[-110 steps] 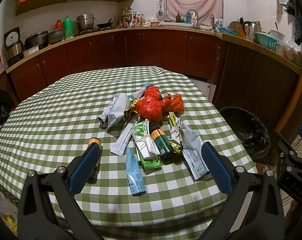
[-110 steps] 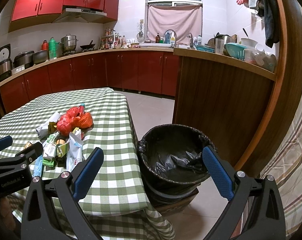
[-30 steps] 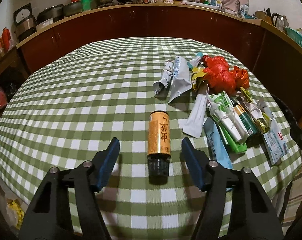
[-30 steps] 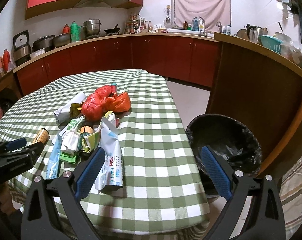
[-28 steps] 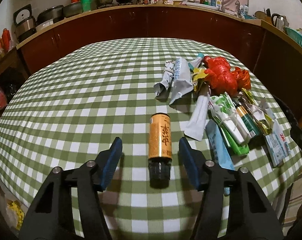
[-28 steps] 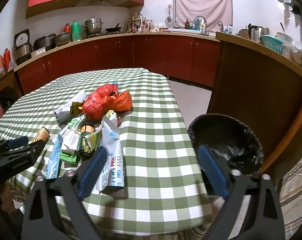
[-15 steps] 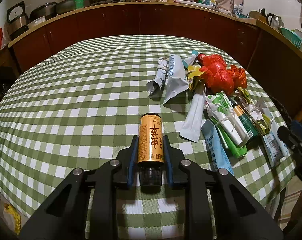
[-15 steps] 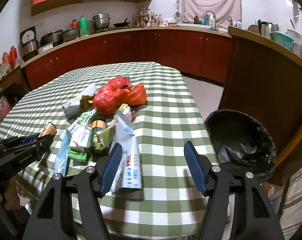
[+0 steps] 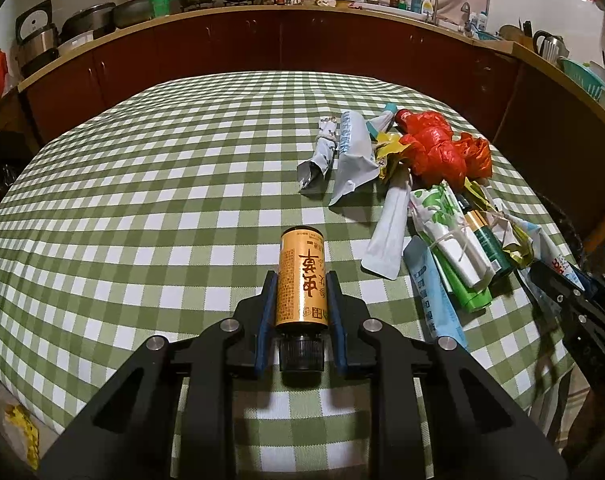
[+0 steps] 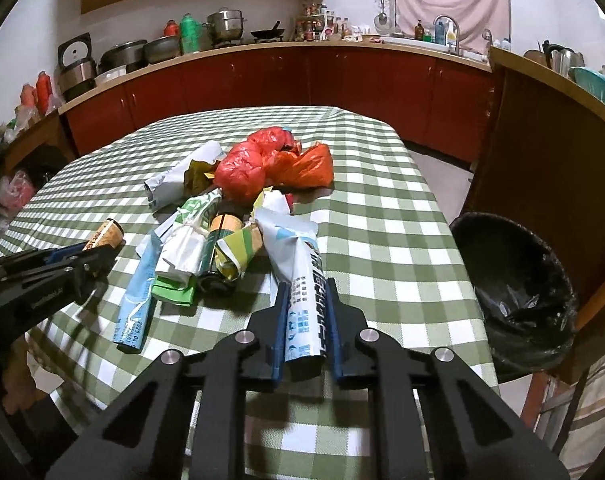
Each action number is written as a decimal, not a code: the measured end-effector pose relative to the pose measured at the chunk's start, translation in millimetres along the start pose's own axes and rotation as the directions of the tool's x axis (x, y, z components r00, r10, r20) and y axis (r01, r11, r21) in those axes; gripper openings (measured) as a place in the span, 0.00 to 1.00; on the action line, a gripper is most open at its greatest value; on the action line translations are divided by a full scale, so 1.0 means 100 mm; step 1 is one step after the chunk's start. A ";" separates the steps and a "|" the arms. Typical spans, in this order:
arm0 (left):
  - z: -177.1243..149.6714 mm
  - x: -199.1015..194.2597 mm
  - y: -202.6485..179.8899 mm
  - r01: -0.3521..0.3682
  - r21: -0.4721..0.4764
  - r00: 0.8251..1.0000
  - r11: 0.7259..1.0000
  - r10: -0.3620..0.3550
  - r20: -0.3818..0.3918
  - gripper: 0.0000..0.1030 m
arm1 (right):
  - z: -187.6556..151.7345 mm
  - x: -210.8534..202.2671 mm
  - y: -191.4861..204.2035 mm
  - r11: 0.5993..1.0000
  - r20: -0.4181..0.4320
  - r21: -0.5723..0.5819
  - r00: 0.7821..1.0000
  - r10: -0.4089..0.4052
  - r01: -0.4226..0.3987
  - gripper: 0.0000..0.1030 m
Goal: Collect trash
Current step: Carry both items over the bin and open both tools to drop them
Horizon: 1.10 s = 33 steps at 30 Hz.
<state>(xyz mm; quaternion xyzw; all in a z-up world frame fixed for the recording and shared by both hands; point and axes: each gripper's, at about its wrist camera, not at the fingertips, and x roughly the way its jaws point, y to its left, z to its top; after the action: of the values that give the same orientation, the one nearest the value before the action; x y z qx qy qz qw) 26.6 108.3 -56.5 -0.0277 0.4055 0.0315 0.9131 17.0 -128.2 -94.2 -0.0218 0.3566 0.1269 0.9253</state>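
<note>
Both grippers, left point(image 9: 301, 312) and right point(image 10: 305, 320), had jaws pinching trash on the surface, a bottle point(image 9: 301, 280) and a wrapper point(image 10: 302, 300) (grasp step); next likely lifting toward the bin point(image 10: 514, 296).

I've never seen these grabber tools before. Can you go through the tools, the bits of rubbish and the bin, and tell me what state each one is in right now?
left gripper: shut on the orange bottle.
orange bottle: lying on its side, capped, clamped.
right gripper: shut on the white wrapper.
white wrapper: crumpled, pinched at its near end.
red plastic bags: scrunched, on the table.
bin: open, lined with a black bag.
</note>
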 end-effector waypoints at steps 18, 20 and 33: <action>0.15 -0.26 -0.35 0.050 0.037 0.997 0.998 -0.052 0.058 0.22 | 0.08 -0.19 -0.28 0.997 0.061 0.060 0.997 -0.049 0.045 0.15; 0.21 -0.27 -0.46 0.067 0.055 0.995 0.996 -0.070 0.067 0.22 | 0.09 -0.21 -0.34 0.996 0.069 0.068 0.996 -0.065 0.060 0.15; 0.50 -0.23 -1.52 0.205 0.183 0.969 0.962 -0.226 0.102 0.22 | 0.11 -0.42 -1.23 0.955 0.096 0.198 0.965 -0.244 0.222 0.15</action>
<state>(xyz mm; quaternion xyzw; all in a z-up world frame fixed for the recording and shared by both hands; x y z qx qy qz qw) 60.6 -39.8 -2.1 0.0086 0.3447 -0.1014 0.9332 24.7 -255.0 -64.1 0.0301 0.3057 -0.0157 0.9515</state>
